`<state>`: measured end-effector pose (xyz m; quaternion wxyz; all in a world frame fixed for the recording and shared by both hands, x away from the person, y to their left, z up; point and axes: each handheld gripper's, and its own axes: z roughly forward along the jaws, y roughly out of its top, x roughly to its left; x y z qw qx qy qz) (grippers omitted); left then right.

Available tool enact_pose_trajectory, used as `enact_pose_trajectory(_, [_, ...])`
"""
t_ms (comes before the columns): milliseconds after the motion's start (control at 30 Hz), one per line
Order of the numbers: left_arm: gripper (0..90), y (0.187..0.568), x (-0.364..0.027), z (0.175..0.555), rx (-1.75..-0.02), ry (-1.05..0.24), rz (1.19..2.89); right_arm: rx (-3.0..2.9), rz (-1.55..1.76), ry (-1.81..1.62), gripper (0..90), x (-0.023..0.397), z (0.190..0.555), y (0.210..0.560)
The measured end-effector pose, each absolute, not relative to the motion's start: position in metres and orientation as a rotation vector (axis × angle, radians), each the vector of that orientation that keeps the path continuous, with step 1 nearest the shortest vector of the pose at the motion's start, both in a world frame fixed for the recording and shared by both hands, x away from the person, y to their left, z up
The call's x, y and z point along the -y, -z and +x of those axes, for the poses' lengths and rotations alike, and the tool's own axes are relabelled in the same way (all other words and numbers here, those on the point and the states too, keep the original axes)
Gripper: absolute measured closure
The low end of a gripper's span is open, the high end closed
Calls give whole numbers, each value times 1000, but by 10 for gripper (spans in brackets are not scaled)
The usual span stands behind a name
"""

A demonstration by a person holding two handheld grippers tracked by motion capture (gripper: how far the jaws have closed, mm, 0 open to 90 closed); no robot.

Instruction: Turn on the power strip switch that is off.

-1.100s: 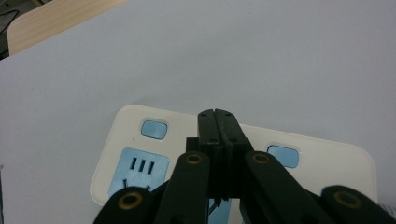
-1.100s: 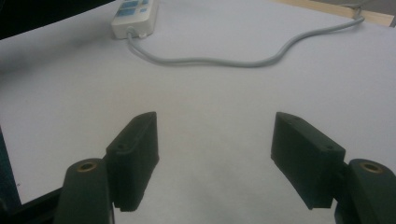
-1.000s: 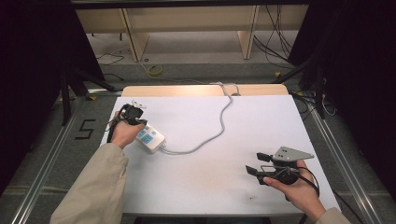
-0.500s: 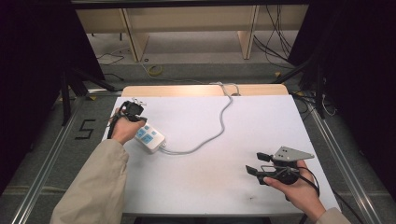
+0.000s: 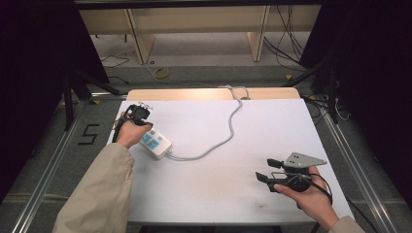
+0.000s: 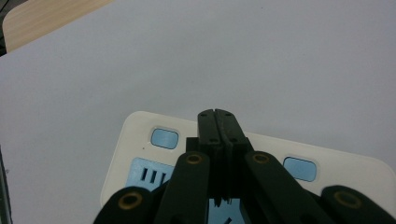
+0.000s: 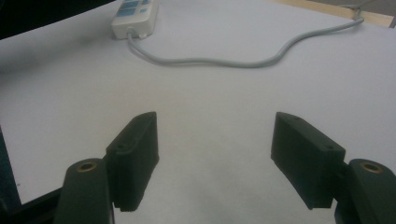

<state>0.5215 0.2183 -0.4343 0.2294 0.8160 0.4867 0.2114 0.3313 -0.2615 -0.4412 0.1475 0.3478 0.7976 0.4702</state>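
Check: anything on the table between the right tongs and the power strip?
Nothing visible. The right tongs are open at the table's near right; between them and the power strip lies bare white table. The strip's grey cord curves off toward the far edge. The left tongs, shut, hover over the strip.

The power strip [image 6: 261, 168] is cut off at the frame's bottom, its middle hidden behind the left claw [image 6: 218, 122].

Smooth, seemingly plastic power strip [image 6: 140, 135] on matt white tabletop [image 5: 272, 131]; matt black fingers [image 7: 135, 154].
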Motion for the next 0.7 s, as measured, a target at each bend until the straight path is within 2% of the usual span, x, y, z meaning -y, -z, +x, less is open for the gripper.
enact_pose_trajectory(700, [898,439,-216,529,-1370,-527,2299,-2296,997,-1351,324,261,331,441])
